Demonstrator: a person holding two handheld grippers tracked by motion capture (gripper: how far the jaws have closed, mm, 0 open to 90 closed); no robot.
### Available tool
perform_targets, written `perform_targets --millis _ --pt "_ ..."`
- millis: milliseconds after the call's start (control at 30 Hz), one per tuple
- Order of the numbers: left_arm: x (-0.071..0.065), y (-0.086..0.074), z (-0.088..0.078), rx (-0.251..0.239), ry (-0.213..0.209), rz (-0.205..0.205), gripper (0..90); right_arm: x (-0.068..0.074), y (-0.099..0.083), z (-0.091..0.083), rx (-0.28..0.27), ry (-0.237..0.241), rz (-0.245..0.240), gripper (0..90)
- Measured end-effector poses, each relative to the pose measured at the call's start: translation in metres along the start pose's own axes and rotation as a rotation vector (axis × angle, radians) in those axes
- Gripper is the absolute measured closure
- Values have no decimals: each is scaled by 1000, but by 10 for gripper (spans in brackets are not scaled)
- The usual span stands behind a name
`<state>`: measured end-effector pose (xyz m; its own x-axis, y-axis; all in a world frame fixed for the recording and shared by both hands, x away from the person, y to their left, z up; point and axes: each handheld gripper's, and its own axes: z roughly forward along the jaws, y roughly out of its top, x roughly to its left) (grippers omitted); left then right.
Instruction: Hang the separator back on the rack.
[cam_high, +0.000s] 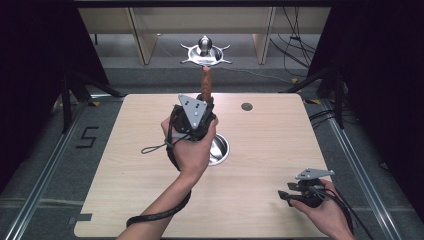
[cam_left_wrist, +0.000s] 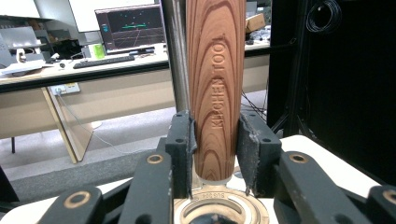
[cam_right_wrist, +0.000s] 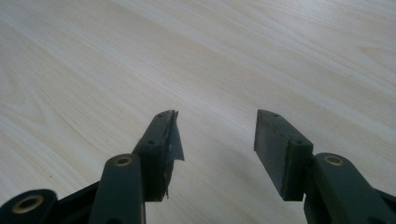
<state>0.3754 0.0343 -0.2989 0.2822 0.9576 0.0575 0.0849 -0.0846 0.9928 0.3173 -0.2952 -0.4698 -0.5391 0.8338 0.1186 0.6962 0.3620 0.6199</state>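
Note:
A wooden handle (cam_high: 205, 82) marked "KITCHEN TOOL" (cam_left_wrist: 215, 70) stands upright over the far middle of the table. My left gripper (cam_high: 205, 101) (cam_left_wrist: 215, 140) is shut on its lower end, one pad pressing each side. Just under the handle's end sits a round engraved metal part (cam_left_wrist: 219, 205). A shiny metal piece with pointed tips (cam_high: 205, 52) shows above the handle's top; I cannot tell whether they are joined. My right gripper (cam_high: 284, 196) (cam_right_wrist: 217, 135) rests low over bare wood at the near right, jaws open, nothing between them.
A steel bowl (cam_high: 221, 150) sits on the wooden table (cam_high: 275, 145), partly hidden by the left hand. A small grey disc (cam_high: 246, 106) lies near the far edge. A metal pole (cam_left_wrist: 175, 56) rises behind the handle. Cables trail from both grippers.

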Motion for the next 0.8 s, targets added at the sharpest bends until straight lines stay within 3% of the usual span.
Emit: perform_targets --millis 200,233,300,333,433,467,567,600,700,800 --pt "0 0 -1 -2 -9 6 651 1 0 0 -1 1 -1 495" --pt "0 0 -1 0 -12 7 645 0 -1 1 -9 -5 -27 495" --pt "0 0 -2 -1 -16 7 635 -1 0 0 6 5 -29 494" --pt "0 0 -2 -4 -16 4 631 1 1 -1 13 11 -8 495" --pt "0 -1 -3 -10 -22 3 622 1 0 0 -3 3 -3 494" --pt "0 -1 -3 -10 -24 0 616 0 0 1 -11 -2 -27 494" --pt "1 -1 -6 -9 -30 0 606 0 0 -1 13 -3 -31 494" --pt "1 -1 -7 -9 -31 1 604 0 0 1 -15 -1 -25 494" --pt "2 -2 -9 -16 -36 -3 593 0 0 0 -2 10 -27 494" --pt "3 -2 -12 -14 -43 -4 579 -3 0 3 -31 42 -45 493"
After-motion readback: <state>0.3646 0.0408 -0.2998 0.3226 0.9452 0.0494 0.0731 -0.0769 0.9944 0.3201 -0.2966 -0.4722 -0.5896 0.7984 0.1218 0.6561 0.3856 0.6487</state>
